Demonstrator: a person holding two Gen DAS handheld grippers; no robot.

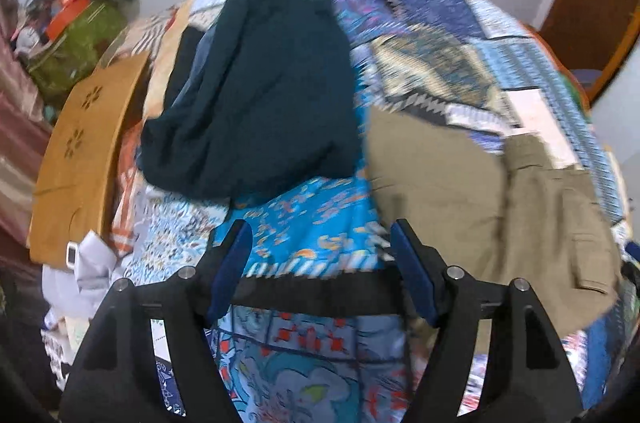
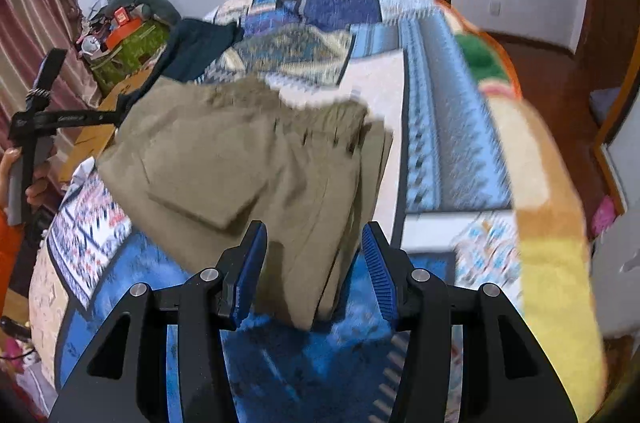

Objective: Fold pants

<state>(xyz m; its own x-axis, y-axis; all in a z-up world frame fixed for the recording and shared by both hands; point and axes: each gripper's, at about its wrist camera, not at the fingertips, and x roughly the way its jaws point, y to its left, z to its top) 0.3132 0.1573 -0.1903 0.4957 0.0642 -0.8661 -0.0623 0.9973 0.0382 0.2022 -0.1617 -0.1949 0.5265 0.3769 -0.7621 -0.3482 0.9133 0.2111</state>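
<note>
Where quilt shows, navy garment near khaki pants.

You have open quilt ahead of the left gripper; dark pants lie beyond, khaki pants to its right, a wooden board flanking its left.

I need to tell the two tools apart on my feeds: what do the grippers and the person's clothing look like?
Both look alike. The left gripper and right gripper have black angular frames with triangular cut-outs and round silver pins, and blue ribbed pads on the fingers. In the right wrist view the other tool shows a black handle with printed lettering, and an orange sleeve sits at the frame's edge. No cables show.
</note>
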